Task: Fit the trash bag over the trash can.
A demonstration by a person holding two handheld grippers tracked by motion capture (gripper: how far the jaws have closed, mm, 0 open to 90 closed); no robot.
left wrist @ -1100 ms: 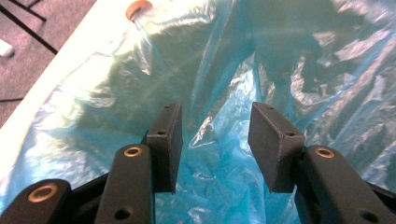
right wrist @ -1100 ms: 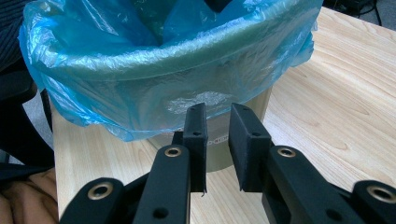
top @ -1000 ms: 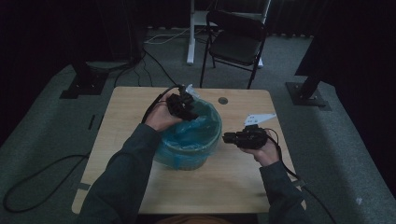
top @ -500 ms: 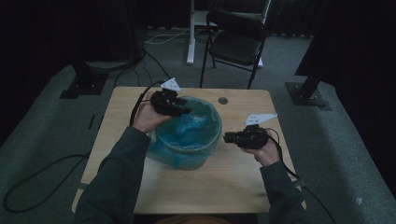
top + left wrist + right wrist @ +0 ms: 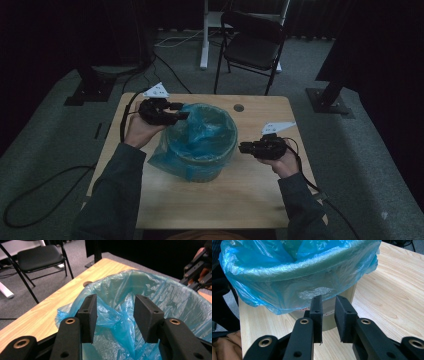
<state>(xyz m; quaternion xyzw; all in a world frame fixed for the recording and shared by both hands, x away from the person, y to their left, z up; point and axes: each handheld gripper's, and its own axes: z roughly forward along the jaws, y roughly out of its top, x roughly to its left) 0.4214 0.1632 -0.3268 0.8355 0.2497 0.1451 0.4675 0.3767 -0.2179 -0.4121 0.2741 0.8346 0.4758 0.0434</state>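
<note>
At the frame's centre, the bin (image 5: 202, 150) stood on the worktop (image 5: 250, 200), its blue bag (image 5: 192, 135) draped over the rim, the left gripper (image 5: 184, 115) wide-fingered and empty there to seat it, the right gripper (image 5: 244, 147) narrow, empty, waiting alongside.

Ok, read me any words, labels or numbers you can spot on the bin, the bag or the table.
No text can be read.
Round beige bin: a faint reddish mark shows on its wall beside the right gripper fingers, too blurred to read.
Translucent blue plastic bag: no print visible.
Light wooden table: no lettering visible.
</note>
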